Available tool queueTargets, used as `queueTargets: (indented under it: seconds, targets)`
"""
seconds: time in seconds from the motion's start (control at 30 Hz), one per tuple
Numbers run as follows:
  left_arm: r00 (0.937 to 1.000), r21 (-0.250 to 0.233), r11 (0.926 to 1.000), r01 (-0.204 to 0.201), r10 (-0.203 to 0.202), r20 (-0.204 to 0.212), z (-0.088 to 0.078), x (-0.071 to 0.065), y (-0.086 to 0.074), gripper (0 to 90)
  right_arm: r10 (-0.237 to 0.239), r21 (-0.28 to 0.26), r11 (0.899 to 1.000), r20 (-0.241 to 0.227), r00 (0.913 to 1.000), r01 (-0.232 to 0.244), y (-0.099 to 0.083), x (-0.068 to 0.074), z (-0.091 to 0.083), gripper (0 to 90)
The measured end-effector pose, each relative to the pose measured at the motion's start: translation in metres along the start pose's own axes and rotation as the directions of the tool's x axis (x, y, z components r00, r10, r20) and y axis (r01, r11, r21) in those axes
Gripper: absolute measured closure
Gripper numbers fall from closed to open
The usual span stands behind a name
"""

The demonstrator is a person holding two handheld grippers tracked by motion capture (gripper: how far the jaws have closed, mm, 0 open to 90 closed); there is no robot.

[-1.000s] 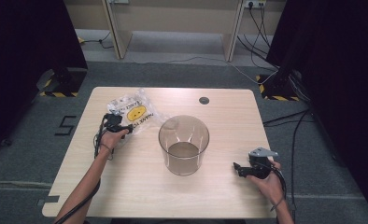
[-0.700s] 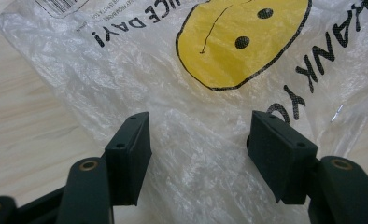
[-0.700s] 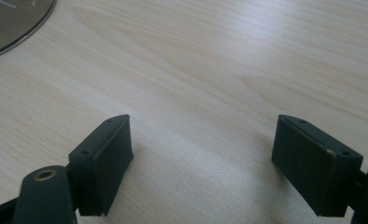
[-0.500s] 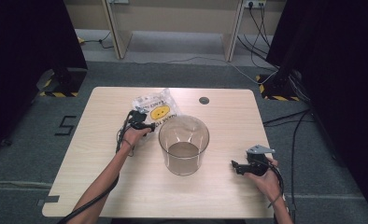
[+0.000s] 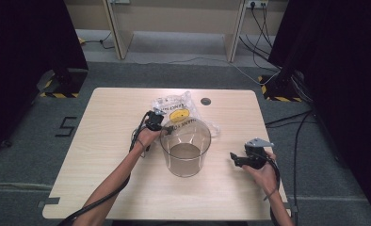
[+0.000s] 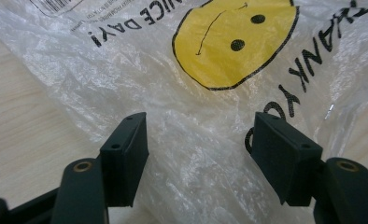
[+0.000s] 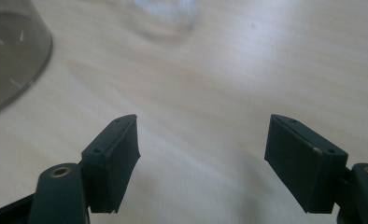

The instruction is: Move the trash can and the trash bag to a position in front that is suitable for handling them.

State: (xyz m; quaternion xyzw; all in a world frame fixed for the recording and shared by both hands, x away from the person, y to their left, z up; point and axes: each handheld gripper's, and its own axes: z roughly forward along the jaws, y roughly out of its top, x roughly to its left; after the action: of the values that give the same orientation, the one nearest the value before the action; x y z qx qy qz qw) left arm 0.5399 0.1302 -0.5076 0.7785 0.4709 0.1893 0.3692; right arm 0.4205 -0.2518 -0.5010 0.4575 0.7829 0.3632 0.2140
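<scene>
Two grippers, one bag and one clear tub on a pale wooden table (image 5: 103, 188), listed left to right. Item one: left gripper (image 5: 161, 123), held in the person's left hand at the near left rim of the tub; its jaws have just been opening and stand wide apart, as the left gripper view (image 6: 198, 140) confirms, with crinkled film lying between and beyond the fingers (image 6: 126, 154) but not pinched by the pads. Item two: thin plastic bag (image 5: 179, 110), printed with a yellow smiley face and dark lettering, spread loosely just ahead of those fingertips and draped against the far side of the tub; probably brought here so it can go into or over the tub. Item three: transparent round tub (image 5: 186, 146), upright, mouth up, between the two grippers, close beside the left fingers and well apart from the right ones; the centre spot suits reach from either hand. Item four: right gripper (image 5: 237, 159), held low over bare tabletop in the person's right hand, pointing toward the tub; its jaws have just been closing a little yet stand wide apart with nothing between them in the right gripper view (image 7: 203, 149), apparently waiting to steady the tub.
</scene>
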Motion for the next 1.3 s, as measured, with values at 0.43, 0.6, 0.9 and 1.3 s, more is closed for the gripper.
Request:
queueTargets:
  seconds: [0.43,0.6,0.9,1.3]
  targets:
    - [0.9988,-0.080,0.9964,0.028,-0.025,0.043,-0.065,0.015,-0.018,25.1,-0.112,-0.012,0.994,-0.055,0.9922,0.111,0.069,0.028,0.063,34.7]
    - [0.9989,-0.067,0.9977,0.012,-0.009,0.046,-0.087,0.021,-0.042,24.5,-0.186,0.024,0.982,-0.017,0.9825,0.186,0.080,0.031,0.085,56.8]
    - [0.9995,-0.030,0.9993,-0.022,0.023,0.020,-0.109,0.030,-0.078,24.7,-0.247,0.088,0.966,0.041,0.9683,0.242,0.060,0.013,0.077,83.0]
    - [0.9981,0.014,0.9981,-0.061,0.061,-0.008,-0.127,0.029,-0.103,24.6,-0.211,0.092,0.974,0.027,0.9771,0.208,-0.007,-0.001,-0.023,81.9]
